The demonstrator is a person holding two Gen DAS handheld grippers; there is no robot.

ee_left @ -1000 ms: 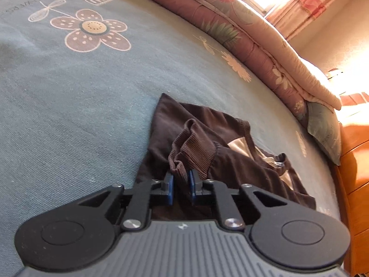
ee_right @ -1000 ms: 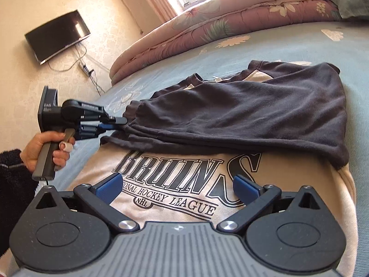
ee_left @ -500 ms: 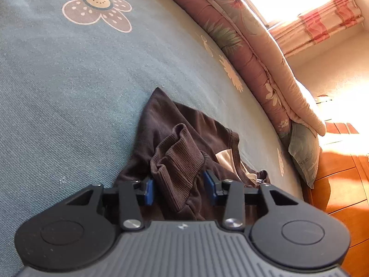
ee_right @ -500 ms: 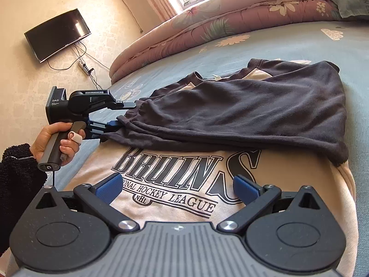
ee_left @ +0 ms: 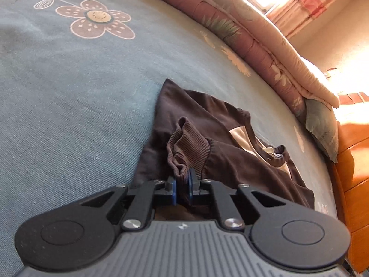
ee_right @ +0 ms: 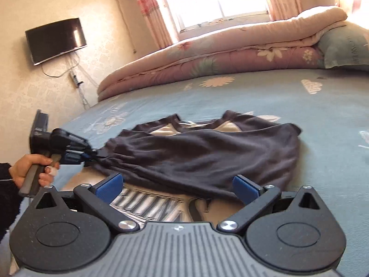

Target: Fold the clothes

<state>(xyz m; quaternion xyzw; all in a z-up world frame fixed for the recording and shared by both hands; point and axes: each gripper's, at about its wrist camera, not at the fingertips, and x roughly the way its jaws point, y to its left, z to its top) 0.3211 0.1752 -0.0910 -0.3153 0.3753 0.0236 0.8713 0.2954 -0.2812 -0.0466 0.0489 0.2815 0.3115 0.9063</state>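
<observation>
Left gripper (ee_left: 182, 188) closing, pads pinching the sweatshirt (ee_right: 207, 152) cuff (ee_left: 188, 150). Right gripper (ee_right: 178, 188) spread wide, empty, over the bed (ee_right: 322, 106).

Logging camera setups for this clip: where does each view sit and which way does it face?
Left wrist: on the left claw, angled down at the ribbed cuff its closing pads pinch.
Right wrist: on the open right claw, facing the window; the person's hand shows.
Shared: sweatshirt, blue bedspread, quilt.
</observation>
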